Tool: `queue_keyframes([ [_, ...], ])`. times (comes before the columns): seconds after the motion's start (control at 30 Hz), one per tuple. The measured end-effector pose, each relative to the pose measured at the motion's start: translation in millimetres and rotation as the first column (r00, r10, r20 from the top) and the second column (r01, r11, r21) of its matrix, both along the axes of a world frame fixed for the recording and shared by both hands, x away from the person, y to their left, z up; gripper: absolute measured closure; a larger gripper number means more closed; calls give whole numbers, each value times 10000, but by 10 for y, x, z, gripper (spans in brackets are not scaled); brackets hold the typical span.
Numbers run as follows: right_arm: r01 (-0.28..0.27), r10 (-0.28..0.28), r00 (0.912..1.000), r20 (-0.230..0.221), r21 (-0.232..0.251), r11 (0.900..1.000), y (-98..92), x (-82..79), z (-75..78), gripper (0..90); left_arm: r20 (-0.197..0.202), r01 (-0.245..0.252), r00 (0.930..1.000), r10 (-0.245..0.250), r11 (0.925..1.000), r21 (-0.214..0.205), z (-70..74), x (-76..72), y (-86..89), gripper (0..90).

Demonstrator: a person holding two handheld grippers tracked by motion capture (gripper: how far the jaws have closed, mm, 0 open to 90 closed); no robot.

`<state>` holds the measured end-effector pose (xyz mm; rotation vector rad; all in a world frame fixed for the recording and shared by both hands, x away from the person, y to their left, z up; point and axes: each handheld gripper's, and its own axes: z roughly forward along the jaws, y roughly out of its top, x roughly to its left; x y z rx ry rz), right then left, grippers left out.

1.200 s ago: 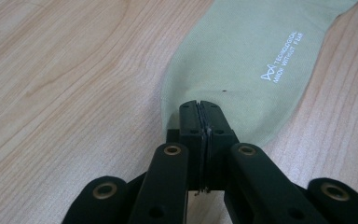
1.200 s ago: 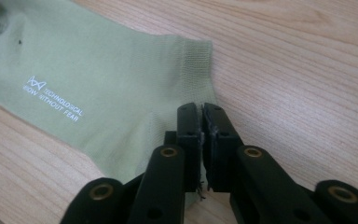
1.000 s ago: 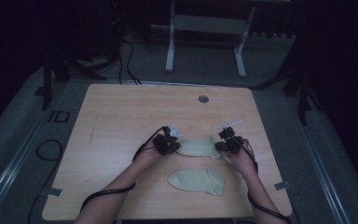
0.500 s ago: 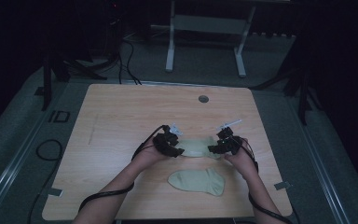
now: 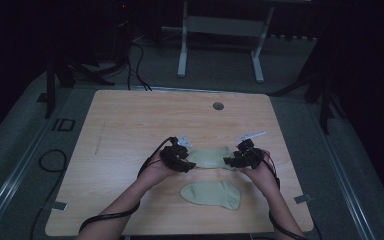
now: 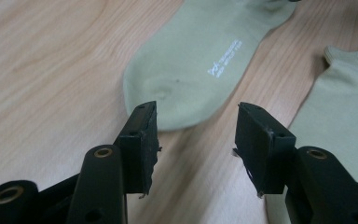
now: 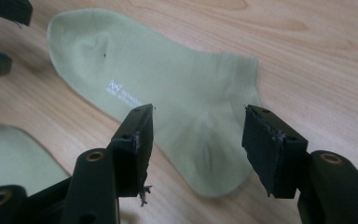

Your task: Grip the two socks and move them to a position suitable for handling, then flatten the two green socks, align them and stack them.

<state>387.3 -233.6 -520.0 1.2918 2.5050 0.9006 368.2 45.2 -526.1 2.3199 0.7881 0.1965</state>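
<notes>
High view: 2 socks (image 5: 211, 158) lie flat and apart on the table (image 5: 130, 120). Left claw (image 6: 193, 133) and right claw (image 7: 196, 140) are held apart at the far sock's ends; nothing is gripped yet.

Dim high view, surroundings nearly black beyond the lit desk (image 5: 130, 125); both gripper views brighter, evenly lit, fingers (image 6: 140, 140) slightly soft up close.

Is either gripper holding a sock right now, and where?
Neither. The left gripper is open at the farther sock's toe; the right gripper is open over its heel.
</notes>
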Motion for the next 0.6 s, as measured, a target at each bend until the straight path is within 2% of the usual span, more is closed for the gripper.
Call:
queue_keyframes([
  [0.13,13,-14,9999,112,62,10000,-68,-60,-13,443,15,-31,10000,31,10000,-6,12,-71,62,476],
  [0.2,-90,90,9999,88,65,9999,-105,-116,-13,456,-47,-272,9996,272,9995,-146,33,-140,106,476],
  [0.4,-287,287,9994,177,4,9996,-155,-276,7,469,-52,133,9999,-133,9999,-16,75,-375,119,477],
  [0.6,-406,406,9991,94,-42,9992,-200,-435,32,482,-170,240,9996,-239,9997,60,44,-555,135,476],
])
